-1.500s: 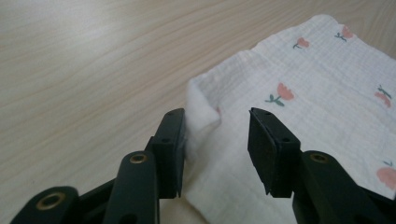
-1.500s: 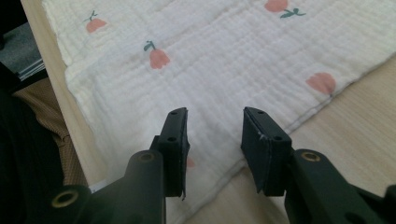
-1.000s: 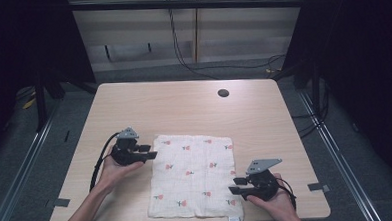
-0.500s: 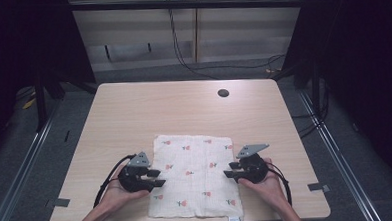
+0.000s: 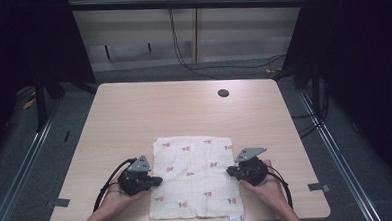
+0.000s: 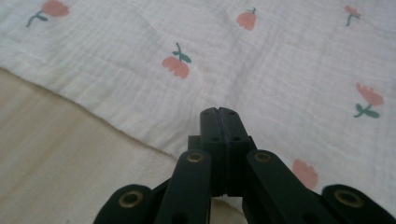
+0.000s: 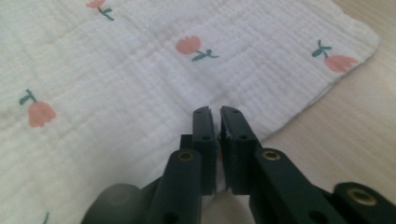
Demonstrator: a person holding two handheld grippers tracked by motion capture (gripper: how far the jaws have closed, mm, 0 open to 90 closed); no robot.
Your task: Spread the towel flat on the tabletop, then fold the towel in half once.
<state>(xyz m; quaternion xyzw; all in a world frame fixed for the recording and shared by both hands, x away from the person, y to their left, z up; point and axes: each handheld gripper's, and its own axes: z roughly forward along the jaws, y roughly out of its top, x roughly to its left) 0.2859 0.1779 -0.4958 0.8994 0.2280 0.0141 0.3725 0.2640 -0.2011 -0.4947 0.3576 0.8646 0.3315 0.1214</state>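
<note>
White flowered muslin cloth [image 5: 196, 176] – flat, both tools closed, pinching its side edges

Closed left gripper [image 6: 218, 112] over flowered cloth [image 6: 261, 60]

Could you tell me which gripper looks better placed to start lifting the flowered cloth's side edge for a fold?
Neither clearly: left gripper and right gripper each sit, jaws closed, at opposite side edges of the cloth.
</note>
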